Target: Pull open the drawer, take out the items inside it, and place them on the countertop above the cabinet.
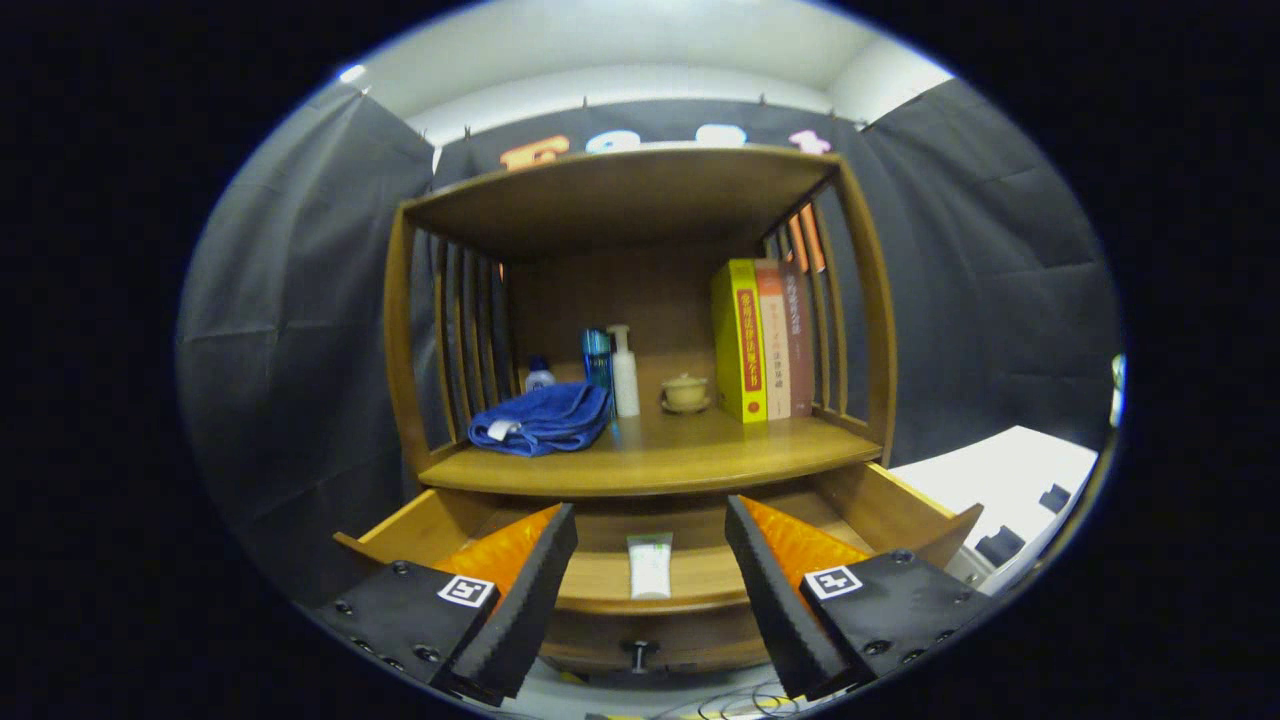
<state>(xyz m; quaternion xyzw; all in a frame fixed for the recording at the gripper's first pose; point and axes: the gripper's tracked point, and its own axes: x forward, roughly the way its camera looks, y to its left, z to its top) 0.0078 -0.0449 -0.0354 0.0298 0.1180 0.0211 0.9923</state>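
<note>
The white tube [650,565] lies in the pulled-out drawer [640,585] between the gripper's [650,585] wide-spread, empty fingers — the countertop [700,455] above has bare room beside the blue cloth [540,420].

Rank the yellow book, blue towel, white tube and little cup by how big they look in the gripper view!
1. yellow book and blue towel, too alike to rank
2. white tube, nearer though
3. little cup
The gripper is open.

Drawer [430,525] open above tube [650,565]; claw [650,515] spread; countertop [660,455] front bare.
</note>
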